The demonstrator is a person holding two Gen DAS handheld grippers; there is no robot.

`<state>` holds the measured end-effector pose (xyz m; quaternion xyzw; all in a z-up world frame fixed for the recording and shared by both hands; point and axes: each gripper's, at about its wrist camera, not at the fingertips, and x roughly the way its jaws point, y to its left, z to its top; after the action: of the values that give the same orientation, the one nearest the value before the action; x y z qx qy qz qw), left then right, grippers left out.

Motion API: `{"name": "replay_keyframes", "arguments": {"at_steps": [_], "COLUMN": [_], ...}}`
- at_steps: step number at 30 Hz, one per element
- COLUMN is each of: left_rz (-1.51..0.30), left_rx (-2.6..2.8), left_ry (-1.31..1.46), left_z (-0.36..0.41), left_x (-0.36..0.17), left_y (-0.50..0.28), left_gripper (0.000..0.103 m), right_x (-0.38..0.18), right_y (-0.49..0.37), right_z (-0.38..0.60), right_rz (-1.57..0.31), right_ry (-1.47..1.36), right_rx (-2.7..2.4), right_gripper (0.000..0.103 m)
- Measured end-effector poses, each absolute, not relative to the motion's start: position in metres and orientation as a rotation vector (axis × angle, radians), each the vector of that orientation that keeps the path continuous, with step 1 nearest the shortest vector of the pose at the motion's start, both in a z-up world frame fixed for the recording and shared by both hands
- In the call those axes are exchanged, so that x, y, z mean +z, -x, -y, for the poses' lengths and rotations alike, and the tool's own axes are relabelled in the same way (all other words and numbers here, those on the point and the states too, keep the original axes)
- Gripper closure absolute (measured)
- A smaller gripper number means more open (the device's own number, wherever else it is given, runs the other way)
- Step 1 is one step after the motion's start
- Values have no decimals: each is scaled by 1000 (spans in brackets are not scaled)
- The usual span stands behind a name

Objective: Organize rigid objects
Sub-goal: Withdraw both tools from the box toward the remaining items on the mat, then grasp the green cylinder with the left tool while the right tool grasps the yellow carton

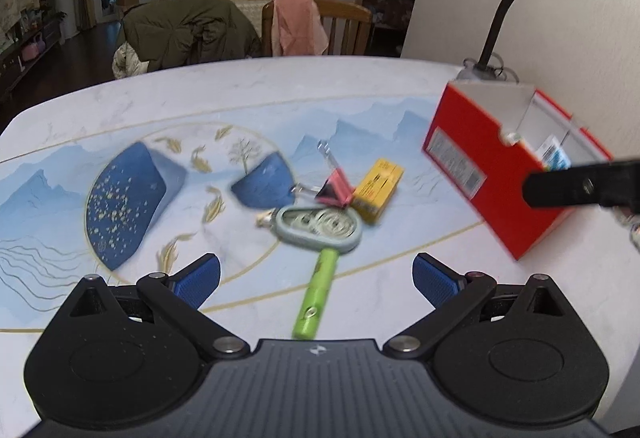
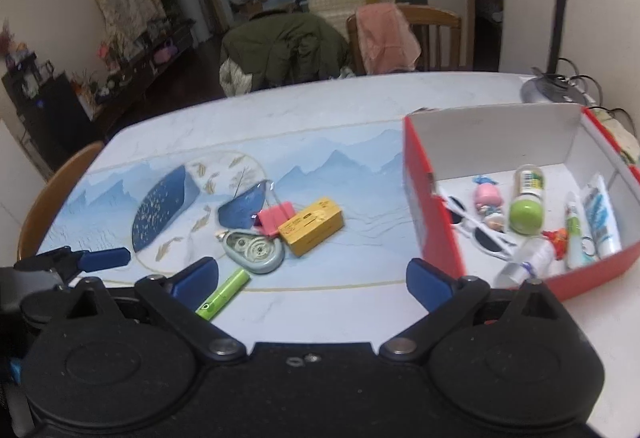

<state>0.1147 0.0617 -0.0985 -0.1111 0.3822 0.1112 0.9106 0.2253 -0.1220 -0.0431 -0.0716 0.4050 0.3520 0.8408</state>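
A green highlighter (image 1: 316, 298) lies on the table just ahead of my open left gripper (image 1: 316, 264), its far end between the blue pads. Beyond it sit a grey correction-tape dispenser (image 1: 320, 228), a pink binder clip (image 1: 334, 191) and a yellow box (image 1: 378, 193). The red box (image 1: 472, 157) stands to the right. My right gripper (image 2: 313, 284) is open and empty, over the table between the highlighter (image 2: 224, 294) and the red box (image 2: 416, 197). The dispenser (image 2: 254, 250), clip (image 2: 274, 217) and yellow box (image 2: 312, 226) lie ahead of it to the left.
Inside the red box lie white sunglasses (image 2: 476, 230), a pink figurine (image 2: 488, 203), a green-capped bottle (image 2: 528, 201), tubes (image 2: 600, 222) and a small clear bottle (image 2: 528, 262). A desk lamp (image 2: 552, 85) stands behind it. Chairs (image 2: 404, 37) line the table's far edge.
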Motion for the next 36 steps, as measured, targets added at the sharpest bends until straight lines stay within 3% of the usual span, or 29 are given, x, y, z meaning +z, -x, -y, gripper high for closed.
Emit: {"name": "replay_keyframes", "arguments": {"at_steps": [20,36], "left_rz": [-867,-880], "left_rx": [272,265], "left_ry": [252,196], "left_z": [-77,-71], "left_x": [-148,-162], "left_y": [-137,-149], "left_gripper": [0,4], "right_x": [-100,-142], "right_y": [-312,-341], "right_z": [29,4], "right_rz": [-984,-1092], "right_ry": [222,194], "right_rx": [538,413], "right_gripper": [11,30]}}
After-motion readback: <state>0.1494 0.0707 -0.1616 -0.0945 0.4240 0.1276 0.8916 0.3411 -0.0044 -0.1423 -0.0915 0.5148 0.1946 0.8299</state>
